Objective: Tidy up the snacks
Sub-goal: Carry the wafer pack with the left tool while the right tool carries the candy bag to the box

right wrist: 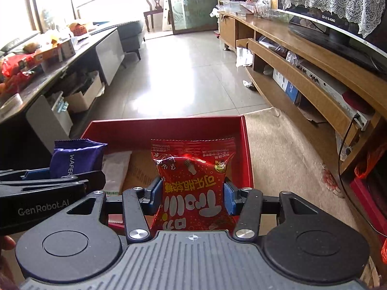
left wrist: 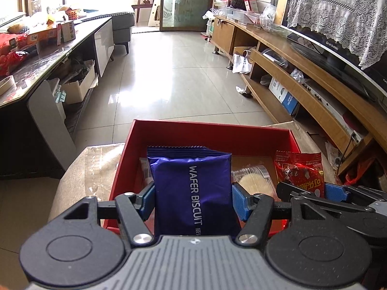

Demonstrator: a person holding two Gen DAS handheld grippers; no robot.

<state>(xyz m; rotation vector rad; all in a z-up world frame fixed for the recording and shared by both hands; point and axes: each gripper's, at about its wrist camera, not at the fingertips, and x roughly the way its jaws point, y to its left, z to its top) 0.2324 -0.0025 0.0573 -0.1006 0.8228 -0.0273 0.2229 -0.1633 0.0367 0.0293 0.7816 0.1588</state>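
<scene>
My left gripper is shut on a blue wafer biscuit packet and holds it upright over the red box. My right gripper is shut on a red snack packet over the same red box. In the left wrist view the red snack packet and the right gripper show at the right. In the right wrist view the blue packet and the left gripper show at the left. A clear-wrapped round snack and a pale packet lie in the box.
The red box sits on a beige cloth-covered surface. A dark table with snack boxes stands at the left. A wooden TV cabinet with a television runs along the right. Tiled floor lies ahead.
</scene>
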